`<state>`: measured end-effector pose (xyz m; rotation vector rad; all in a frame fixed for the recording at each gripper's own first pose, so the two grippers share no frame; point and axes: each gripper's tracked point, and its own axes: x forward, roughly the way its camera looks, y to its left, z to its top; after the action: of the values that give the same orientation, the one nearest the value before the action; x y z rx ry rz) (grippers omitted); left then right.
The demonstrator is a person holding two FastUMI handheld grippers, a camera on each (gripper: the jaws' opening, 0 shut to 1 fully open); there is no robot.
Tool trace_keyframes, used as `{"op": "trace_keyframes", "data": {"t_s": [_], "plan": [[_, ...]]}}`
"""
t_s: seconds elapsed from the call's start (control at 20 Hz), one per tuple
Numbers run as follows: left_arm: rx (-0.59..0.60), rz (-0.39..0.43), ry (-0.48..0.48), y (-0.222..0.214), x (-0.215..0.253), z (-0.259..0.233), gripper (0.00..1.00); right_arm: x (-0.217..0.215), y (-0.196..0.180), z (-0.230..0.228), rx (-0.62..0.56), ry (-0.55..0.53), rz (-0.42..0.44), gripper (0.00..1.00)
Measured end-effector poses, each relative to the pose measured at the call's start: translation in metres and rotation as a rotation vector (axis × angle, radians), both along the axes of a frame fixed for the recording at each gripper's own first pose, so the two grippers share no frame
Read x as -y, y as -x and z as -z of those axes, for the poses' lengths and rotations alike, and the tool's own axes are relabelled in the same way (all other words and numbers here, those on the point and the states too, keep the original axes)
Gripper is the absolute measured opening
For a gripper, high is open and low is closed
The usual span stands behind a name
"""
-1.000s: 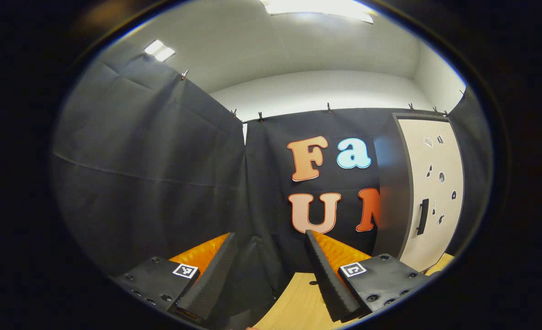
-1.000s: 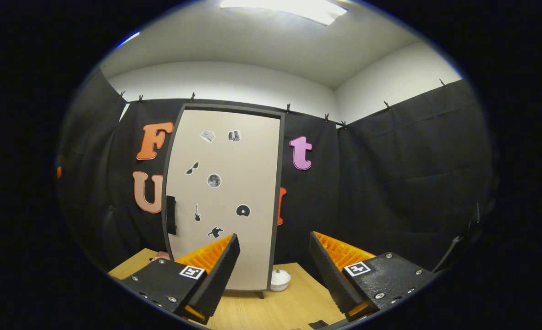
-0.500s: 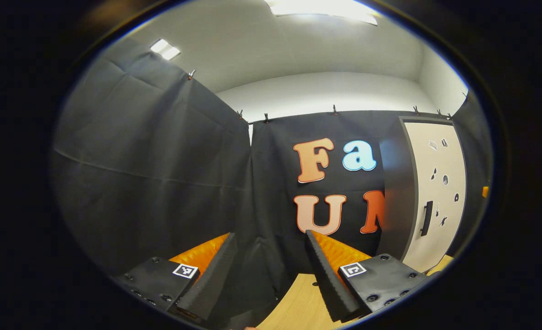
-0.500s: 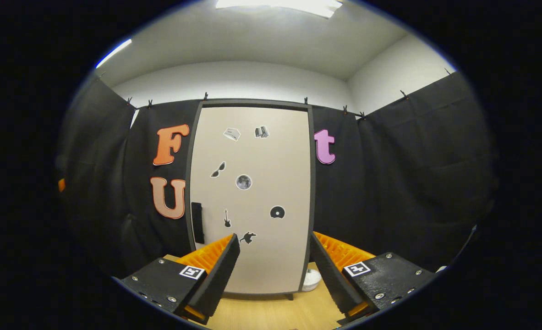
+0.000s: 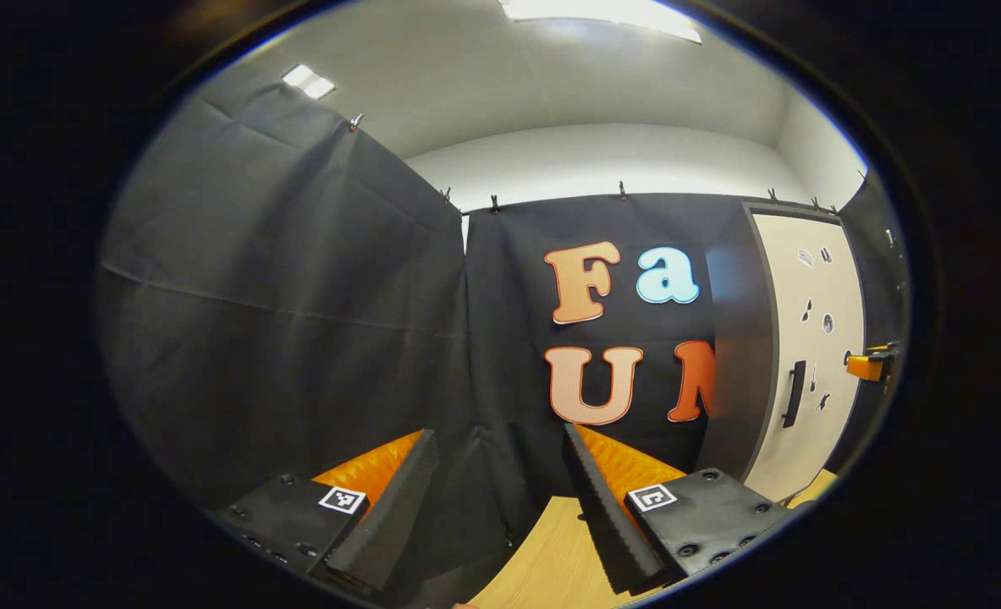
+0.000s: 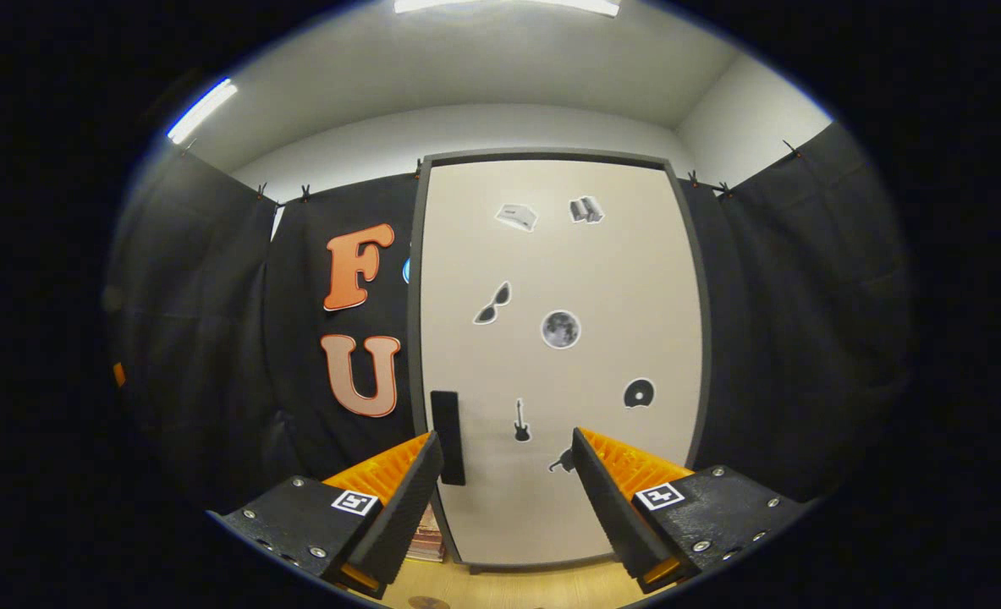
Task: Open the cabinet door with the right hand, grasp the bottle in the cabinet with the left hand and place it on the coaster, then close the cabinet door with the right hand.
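Observation:
A tall cabinet (image 6: pixel 559 338) with a pale door in a dark frame stands straight ahead in the right gripper view. Its door is closed, so the inside is hidden. A dark vertical handle (image 6: pixel 448 436) sits low on the door's left side. My right gripper (image 6: pixel 507 499) is open, close in front of the door, with the handle just above its left finger. In the left gripper view the same cabinet (image 5: pixel 809 355) stands at the far right, and the right gripper (image 5: pixel 871 365) shows beside the door. My left gripper (image 5: pixel 500 507) is open and holds nothing, facing the cloth wall.
The wooden table (image 6: pixel 508 588) runs under the cabinet. A small stack of flat things (image 6: pixel 426 541) lies by the cabinet's lower left corner. Black cloth walls close the booth on the left (image 5: pixel 280 321) and the right (image 6: pixel 805 321).
My right gripper has moved in toward the cabinet door, which now looks much larger, with the handle near its left finger. The left gripper has barely moved.

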<state>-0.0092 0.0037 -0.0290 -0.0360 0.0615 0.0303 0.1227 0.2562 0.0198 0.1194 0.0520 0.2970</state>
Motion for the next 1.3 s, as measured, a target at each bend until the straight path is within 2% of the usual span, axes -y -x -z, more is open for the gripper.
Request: {"op": "trace_keyframes", "data": {"t_s": [0.25, 0.6, 0.8, 0.9, 0.95, 1.1, 1.3], "plan": [[-0.017, -0.009, -0.003, 0.008, -0.01, 0.006, 0.97, -0.048, -0.034, 0.024, -0.023, 0.025, 0.002, 0.95], [-0.033, -0.034, 0.006, 0.016, -0.025, 0.019, 0.97, -0.075, -0.079, 0.061, -0.078, 0.085, 0.039, 0.93], [-0.045, -0.051, 0.004, 0.018, -0.036, 0.026, 1.0, -0.076, -0.095, 0.076, -0.111, 0.091, 0.048, 0.78], [-0.052, -0.059, 0.003, 0.019, -0.041, 0.029, 0.97, -0.077, -0.099, 0.081, -0.126, 0.082, 0.043, 0.66], [-0.054, -0.062, 0.004, 0.019, -0.042, 0.03, 0.97, -0.081, -0.101, 0.083, -0.135, 0.073, 0.032, 0.57], [-0.059, -0.069, 0.009, 0.023, -0.045, 0.033, 0.97, -0.085, -0.102, 0.085, -0.147, 0.059, 0.017, 0.38], [-0.061, -0.063, 0.018, 0.021, -0.042, 0.034, 0.97, -0.082, -0.096, 0.083, -0.135, 0.039, -0.026, 0.28]]}}
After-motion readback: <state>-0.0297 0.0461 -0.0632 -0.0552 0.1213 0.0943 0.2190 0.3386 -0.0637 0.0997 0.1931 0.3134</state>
